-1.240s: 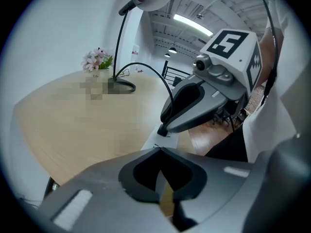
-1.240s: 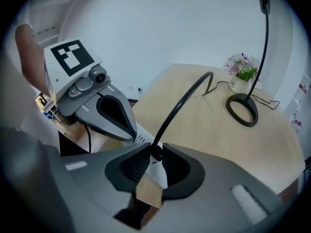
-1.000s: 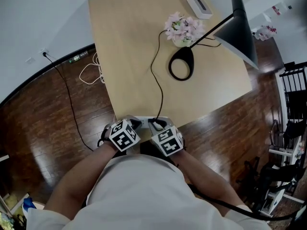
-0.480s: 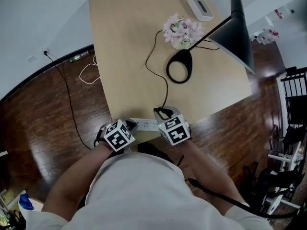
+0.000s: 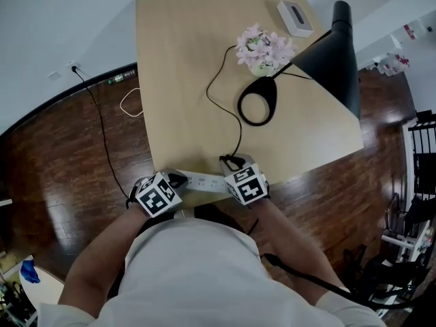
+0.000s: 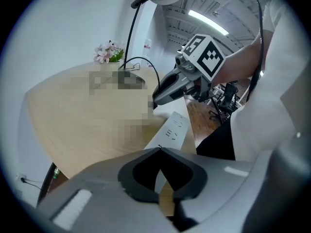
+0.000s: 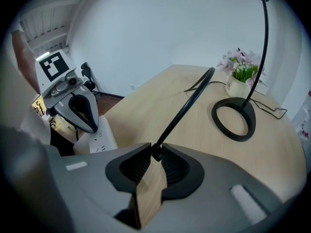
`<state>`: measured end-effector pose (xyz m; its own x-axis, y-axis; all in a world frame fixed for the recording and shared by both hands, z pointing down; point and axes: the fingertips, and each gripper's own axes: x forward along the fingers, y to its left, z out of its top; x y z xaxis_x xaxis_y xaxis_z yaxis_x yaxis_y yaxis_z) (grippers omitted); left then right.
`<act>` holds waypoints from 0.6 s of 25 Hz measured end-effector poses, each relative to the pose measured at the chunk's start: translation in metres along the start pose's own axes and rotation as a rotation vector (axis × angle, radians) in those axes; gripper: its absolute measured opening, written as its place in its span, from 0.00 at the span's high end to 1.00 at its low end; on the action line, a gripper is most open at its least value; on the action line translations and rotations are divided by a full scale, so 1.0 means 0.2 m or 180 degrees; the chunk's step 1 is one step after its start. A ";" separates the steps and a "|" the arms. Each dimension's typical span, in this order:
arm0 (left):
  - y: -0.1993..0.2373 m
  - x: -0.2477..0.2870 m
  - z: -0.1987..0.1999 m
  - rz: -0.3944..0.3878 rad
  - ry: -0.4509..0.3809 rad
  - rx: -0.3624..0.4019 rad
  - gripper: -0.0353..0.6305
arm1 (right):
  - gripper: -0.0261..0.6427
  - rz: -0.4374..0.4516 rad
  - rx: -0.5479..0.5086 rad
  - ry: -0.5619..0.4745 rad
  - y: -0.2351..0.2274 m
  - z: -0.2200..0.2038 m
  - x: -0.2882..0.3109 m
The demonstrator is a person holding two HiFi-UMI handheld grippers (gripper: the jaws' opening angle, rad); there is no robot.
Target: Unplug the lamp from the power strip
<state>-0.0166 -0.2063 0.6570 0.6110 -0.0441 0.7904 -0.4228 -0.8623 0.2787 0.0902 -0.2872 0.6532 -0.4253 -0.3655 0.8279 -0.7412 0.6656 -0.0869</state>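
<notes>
The black lamp stands far right on the wooden table (image 5: 177, 60), with a ring base (image 5: 257, 102) and a cone shade (image 5: 334, 53). Its black cord (image 5: 221, 94) runs to my right gripper (image 5: 230, 162), which is shut on the lamp plug (image 7: 155, 152); its jaws are just starting to open. The plug hangs slightly above the white power strip (image 5: 203, 180), clear of the sockets (image 6: 172, 130). My left gripper (image 5: 178, 180) is shut on the strip's left end at the near table edge.
A vase of pink flowers (image 5: 264, 48) stands behind the lamp base, and a white box (image 5: 295, 17) lies at the far corner. A thin cable (image 5: 102, 142) trails over the dark wood floor on the left. A black rack (image 5: 422, 128) stands at the right.
My right gripper has pulled to the right, away from the left one, taking the plug with it. The white strip now shows between the two grippers. My left gripper has shifted slightly left.
</notes>
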 end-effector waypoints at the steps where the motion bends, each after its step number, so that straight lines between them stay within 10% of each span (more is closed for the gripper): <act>1: 0.00 -0.01 0.02 0.0037 -0.0060 -0.0006 0.94 | 0.85 0.0020 -0.0001 -0.0017 0.00 -0.01 0.00; 15: -0.08 -0.28 -0.05 0.0468 -0.0612 -0.0822 0.94 | 0.74 0.0348 0.0145 -0.0273 -0.09 -0.06 -0.02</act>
<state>-0.0502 -0.1851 0.6138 0.6354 -0.2738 0.7220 -0.6560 -0.6847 0.3177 0.1108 -0.2893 0.6584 -0.5462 -0.3481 0.7619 -0.7100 0.6750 -0.2006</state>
